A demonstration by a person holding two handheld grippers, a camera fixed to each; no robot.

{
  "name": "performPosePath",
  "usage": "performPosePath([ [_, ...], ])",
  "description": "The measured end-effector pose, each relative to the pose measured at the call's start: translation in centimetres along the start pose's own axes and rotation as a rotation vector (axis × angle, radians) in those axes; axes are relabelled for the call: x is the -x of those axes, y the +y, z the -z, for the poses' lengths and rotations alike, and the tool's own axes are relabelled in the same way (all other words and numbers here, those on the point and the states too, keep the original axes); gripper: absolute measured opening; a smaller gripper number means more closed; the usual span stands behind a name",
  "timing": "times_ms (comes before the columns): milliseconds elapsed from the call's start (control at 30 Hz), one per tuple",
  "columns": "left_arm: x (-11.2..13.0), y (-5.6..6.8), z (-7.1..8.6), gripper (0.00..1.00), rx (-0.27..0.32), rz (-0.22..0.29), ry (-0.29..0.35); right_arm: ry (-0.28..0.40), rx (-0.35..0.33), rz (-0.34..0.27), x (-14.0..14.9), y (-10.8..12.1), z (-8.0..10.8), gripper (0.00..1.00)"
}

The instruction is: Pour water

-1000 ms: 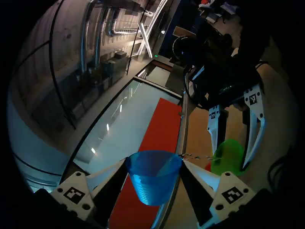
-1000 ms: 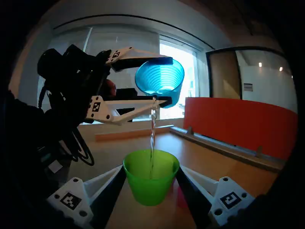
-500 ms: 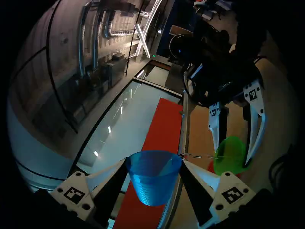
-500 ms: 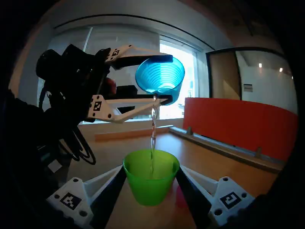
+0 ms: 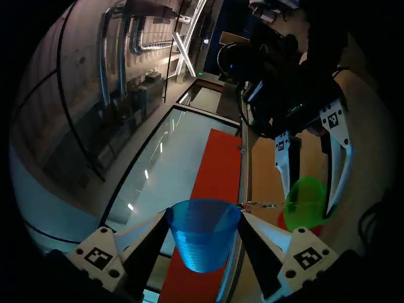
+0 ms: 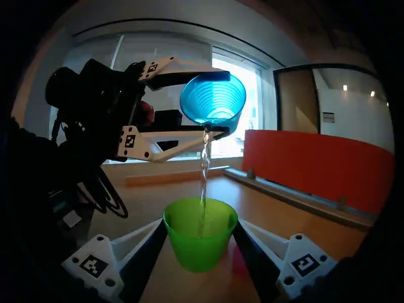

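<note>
Green plastic cup (image 6: 200,240) nearest, upright, clamped at its sides between both fingers of the right tongs (image 6: 200,222), which are closed to the cup's width. Cannot tell whether its base rests on the wooden tabletop (image 6: 283,212) or hangs just above it. Thin water stream (image 6: 203,166) falls into the mouth, landing about the middle. Fill level is not readable through the plastic.

Directly above is the blue cup (image 6: 213,103), tipped steeply and gripped on both sides by the left tongs (image 6: 224,104), closed on it likewise. Water leaves at its lowest rim edge. Beyond, a red divider panel (image 6: 323,161) runs along the tabletop's far side, then a bright window (image 6: 242,81).

Judgement: pour in mid-course.
- **Miss:** the stream is narrow and wavers, and the cups are well apart vertically. A small sideways drift of either hand would drop water past the green rim onto the tabletop.
- **Overshoot:** tipping the blue cup faster could throw the stream over the far rim.
- **Overfill:** possible, the level being hard to see.
- **Slip:** the tapered wall could slide in the tongs as the green cup gets heavier.
</note>
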State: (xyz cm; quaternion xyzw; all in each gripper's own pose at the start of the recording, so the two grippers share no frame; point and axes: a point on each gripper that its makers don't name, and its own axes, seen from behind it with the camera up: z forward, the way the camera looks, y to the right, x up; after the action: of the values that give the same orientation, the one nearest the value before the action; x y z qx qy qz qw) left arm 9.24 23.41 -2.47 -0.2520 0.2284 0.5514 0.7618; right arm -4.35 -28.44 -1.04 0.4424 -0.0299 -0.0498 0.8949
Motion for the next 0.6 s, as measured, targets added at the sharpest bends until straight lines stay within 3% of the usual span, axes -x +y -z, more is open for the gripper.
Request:
performPosePath([
  [600, -0.43, 0.24, 0.19, 0.89, 0.002, -0.047, 0.004, 0.002, 0.003, 0.009, -0.33, 0.02, 0.16, 0.90],
])
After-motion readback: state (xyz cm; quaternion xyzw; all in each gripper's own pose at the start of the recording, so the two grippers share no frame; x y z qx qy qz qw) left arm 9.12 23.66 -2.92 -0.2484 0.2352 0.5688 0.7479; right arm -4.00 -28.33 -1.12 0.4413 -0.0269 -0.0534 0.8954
